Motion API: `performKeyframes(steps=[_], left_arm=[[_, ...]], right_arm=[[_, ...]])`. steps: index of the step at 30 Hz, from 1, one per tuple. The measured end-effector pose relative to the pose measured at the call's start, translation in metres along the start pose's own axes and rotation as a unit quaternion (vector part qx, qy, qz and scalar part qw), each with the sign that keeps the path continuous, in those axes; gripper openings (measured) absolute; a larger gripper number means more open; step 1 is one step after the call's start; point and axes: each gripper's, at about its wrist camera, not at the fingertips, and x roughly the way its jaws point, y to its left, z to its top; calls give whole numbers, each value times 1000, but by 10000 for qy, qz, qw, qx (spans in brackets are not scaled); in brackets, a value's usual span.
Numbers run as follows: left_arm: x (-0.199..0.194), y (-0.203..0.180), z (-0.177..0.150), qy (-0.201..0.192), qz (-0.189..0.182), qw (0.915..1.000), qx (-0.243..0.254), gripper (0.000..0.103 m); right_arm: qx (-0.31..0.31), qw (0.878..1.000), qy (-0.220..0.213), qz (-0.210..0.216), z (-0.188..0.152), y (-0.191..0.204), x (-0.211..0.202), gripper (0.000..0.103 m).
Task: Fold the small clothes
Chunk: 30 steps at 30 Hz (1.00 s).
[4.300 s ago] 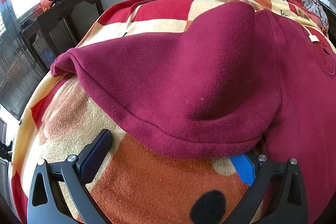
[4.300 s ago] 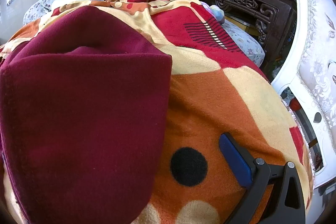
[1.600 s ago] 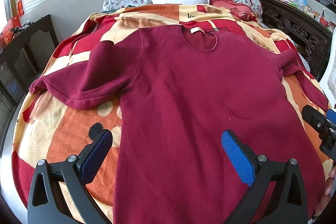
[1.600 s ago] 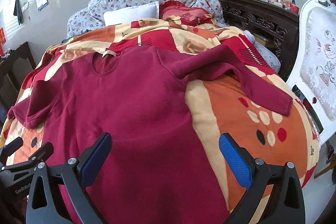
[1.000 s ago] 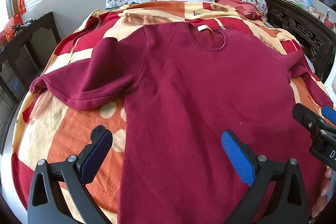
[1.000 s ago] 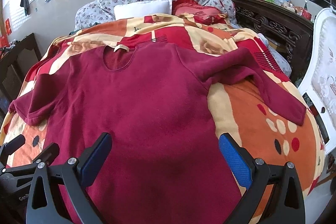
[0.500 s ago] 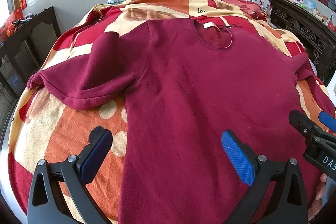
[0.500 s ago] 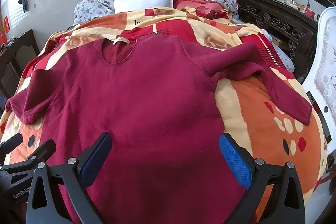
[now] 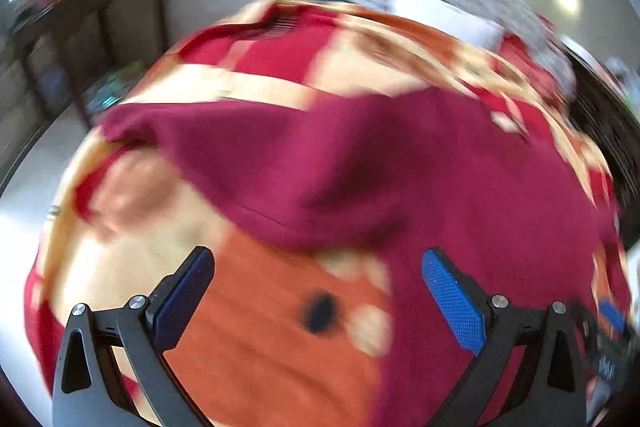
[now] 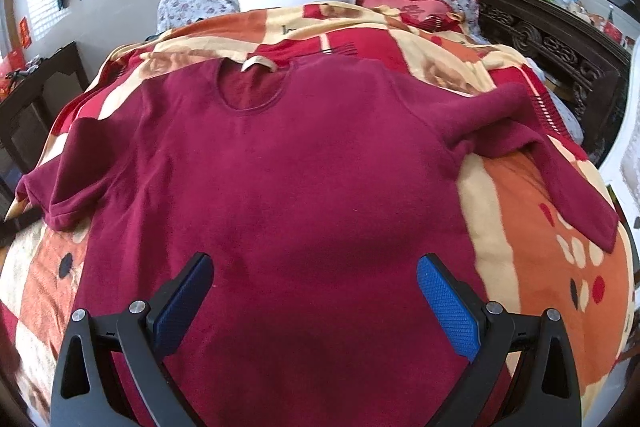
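Nothing folded yet: maroon shirt (image 10: pixel 304 187) flat, face-up on blanket (image 10: pixel 532 219), sleeves out, left gripper (image 9: pixel 316 291) and right gripper (image 10: pixel 312 291) both spread wide, empty, every fold remaining.

Left wrist view motion-blurred; right wrist view sharp, brightly daylit.

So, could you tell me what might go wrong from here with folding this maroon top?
The left gripper is open over the near sleeve, and its view is blurred, so it may pinch the blanket along with the cloth. The far sleeve is already bunched and kinked, so folding it in as it lies could leave a crooked, lumpy fold. The right gripper hangs open above the top, so nothing pins the body.
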Motion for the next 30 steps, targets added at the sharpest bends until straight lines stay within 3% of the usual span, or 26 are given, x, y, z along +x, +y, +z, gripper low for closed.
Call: performKeyframes(steps=[3,7,9,11,12,13,14,15,17,20,24,26,30], left_arm=[[12,49,32,-101,364,9973,-634,103],[41,95,64,-98,1110,9886,-1009,103],[57,113,75,-37,1246,9844,-1241,100],[73,127,82,101,1113,9815,-1554,85],[80,132,84,196,974,9796,-1745,63],[86,132,85,257,778,9790,-1866,33],[91,130,86,318,551,9792,-1928,22],[90,122,91,360,536,9809,-1833,13],[72,97,100,3,678,9862,-1512,11],[11,36,110,-808,117,9927,-889,11],[-45,-62,99,-1295,-657,9893,145,11],[-56,-111,82,-1343,-1021,9833,685,11],[-36,-197,37,-792,-1711,9705,1501,11]], right_arm=[[-70,9999,82,108,1,6,5,103],[-105,9997,124,155,2,8,9,103],[-90,9997,163,183,3,9,12,103],[-74,9995,223,220,4,9,15,103],[-59,9993,251,255,4,9,16,103],[-32,9991,268,316,5,8,17,103],[1,9989,274,371,5,7,17,103],[52,9986,278,441,5,5,17,103],[139,9981,265,545,7,3,15,103],[299,9974,196,624,13,-5,10,103],[505,9966,112,636,24,-21,5,103],[581,9967,56,570,29,-30,2,103],[836,9956,87,407,36,-60,1,103]])
